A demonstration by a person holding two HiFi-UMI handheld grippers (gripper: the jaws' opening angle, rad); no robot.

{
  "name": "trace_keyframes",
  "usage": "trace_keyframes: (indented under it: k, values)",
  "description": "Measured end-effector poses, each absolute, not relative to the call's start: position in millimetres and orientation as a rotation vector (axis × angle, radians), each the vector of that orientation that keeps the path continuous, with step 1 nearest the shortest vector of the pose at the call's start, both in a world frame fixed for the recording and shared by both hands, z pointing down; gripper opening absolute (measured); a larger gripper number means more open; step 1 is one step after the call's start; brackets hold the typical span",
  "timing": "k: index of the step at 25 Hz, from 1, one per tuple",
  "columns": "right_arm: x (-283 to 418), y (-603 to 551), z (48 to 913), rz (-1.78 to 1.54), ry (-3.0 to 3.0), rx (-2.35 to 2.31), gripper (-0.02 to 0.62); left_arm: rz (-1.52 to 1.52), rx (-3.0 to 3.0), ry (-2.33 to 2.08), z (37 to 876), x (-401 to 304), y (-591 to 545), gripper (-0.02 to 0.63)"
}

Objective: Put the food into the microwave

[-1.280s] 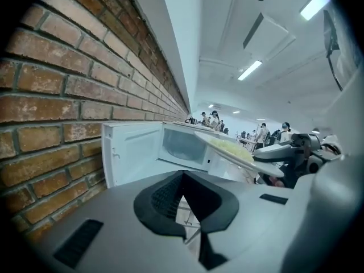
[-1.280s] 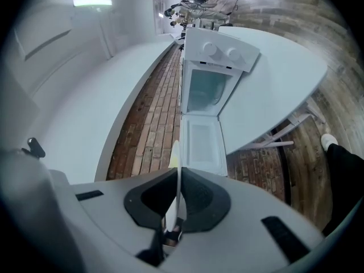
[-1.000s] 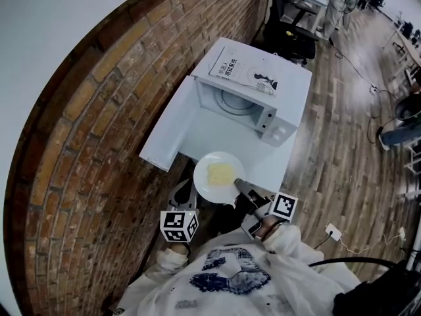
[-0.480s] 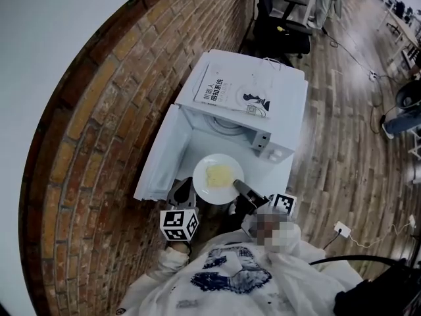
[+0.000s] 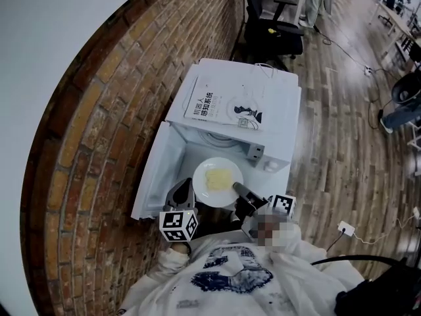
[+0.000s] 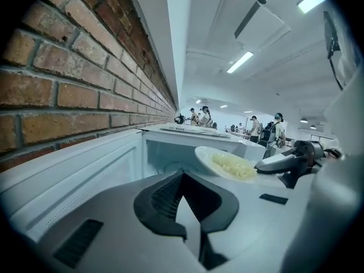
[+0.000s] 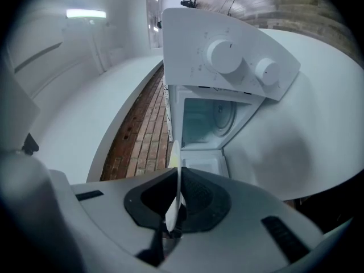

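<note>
A white plate (image 5: 218, 181) with pale yellow food (image 5: 219, 176) hangs level just in front of the open white microwave (image 5: 279, 114). My right gripper (image 5: 238, 189) is shut on the plate's near right rim; in the right gripper view the plate (image 7: 175, 169) shows edge-on between the jaws of that gripper (image 7: 176, 209), facing the cavity (image 7: 207, 121). The microwave door (image 5: 158, 170) is swung open to the left. My left gripper (image 5: 182, 193) is below the plate's left edge, shut and holding nothing. From the left gripper (image 6: 183, 178) I see the plate (image 6: 224, 162) to the right.
A printed booklet (image 5: 223, 104) lies on top of the microwave. A brick wall (image 5: 99, 110) runs along the left, close to the open door. An office chair (image 5: 273, 28) stands behind the microwave. Wooden floor (image 5: 342, 130) spreads to the right.
The plate, held by my right gripper, has come closer to the microwave opening and now overlaps its front edge. My left gripper has kept its place beside the plate.
</note>
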State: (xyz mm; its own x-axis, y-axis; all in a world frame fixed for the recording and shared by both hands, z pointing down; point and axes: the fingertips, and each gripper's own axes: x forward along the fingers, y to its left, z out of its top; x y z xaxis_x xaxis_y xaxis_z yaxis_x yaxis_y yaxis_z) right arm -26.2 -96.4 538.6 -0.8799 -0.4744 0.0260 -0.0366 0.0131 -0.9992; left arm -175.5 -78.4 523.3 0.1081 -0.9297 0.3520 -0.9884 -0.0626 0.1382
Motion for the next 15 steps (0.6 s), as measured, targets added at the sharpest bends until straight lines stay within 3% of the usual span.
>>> trace_keyframes:
  k: [15]
  values:
    - [-24.1, -114.3, 549.0, -1.888, 1.891, -0.687, 0.025, 0.258, 2.155, -1.733, 533.7, -179.2, -120.9, 0.008]
